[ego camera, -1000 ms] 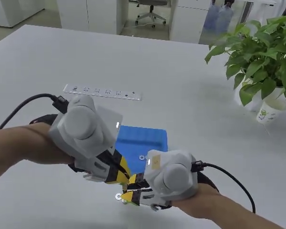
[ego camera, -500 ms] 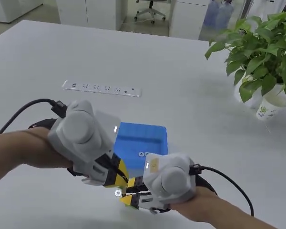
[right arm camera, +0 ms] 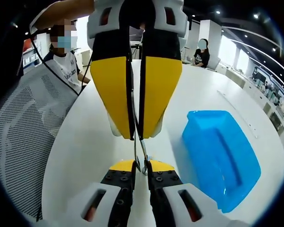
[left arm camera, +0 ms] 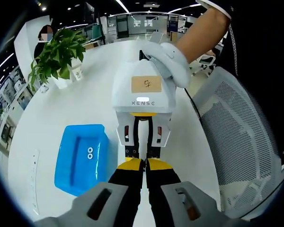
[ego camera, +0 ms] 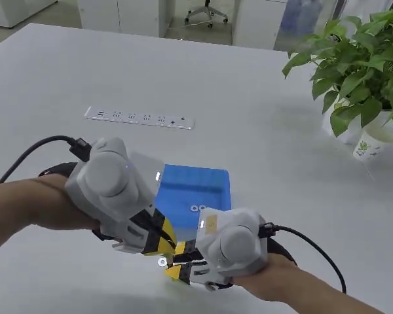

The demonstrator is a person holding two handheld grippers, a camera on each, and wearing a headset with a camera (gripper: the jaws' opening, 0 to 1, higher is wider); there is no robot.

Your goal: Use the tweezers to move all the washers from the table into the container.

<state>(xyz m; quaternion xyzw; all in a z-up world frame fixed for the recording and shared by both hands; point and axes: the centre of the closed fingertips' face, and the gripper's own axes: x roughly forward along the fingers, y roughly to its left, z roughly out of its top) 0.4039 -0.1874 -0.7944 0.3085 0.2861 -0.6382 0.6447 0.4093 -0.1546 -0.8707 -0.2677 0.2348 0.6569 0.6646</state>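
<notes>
Both grippers meet tip to tip just in front of the blue container [ego camera: 198, 185]. My left gripper [ego camera: 165, 237] is shut on thin metal tweezers [right arm camera: 137, 150]. The blades run from between its yellow fingers [right arm camera: 112, 90] down into my right gripper [right arm camera: 141, 167], which is shut on their lower end. One washer [ego camera: 162, 262] lies on the white table [ego camera: 262, 144] right beside the jaws. Two washers [left arm camera: 90, 152] lie inside the container [left arm camera: 80, 158], which stands to the right in the right gripper view [right arm camera: 222, 156].
A white power strip [ego camera: 139, 118] lies further back on the table. A potted plant [ego camera: 363, 78] stands at the far right. A mesh office chair [left arm camera: 241, 156] is beside the table edge. People sit in the background of the right gripper view.
The head camera has shifted a little. Both grippers stay together on the tweezers beside the loose washer, with no clear move.
</notes>
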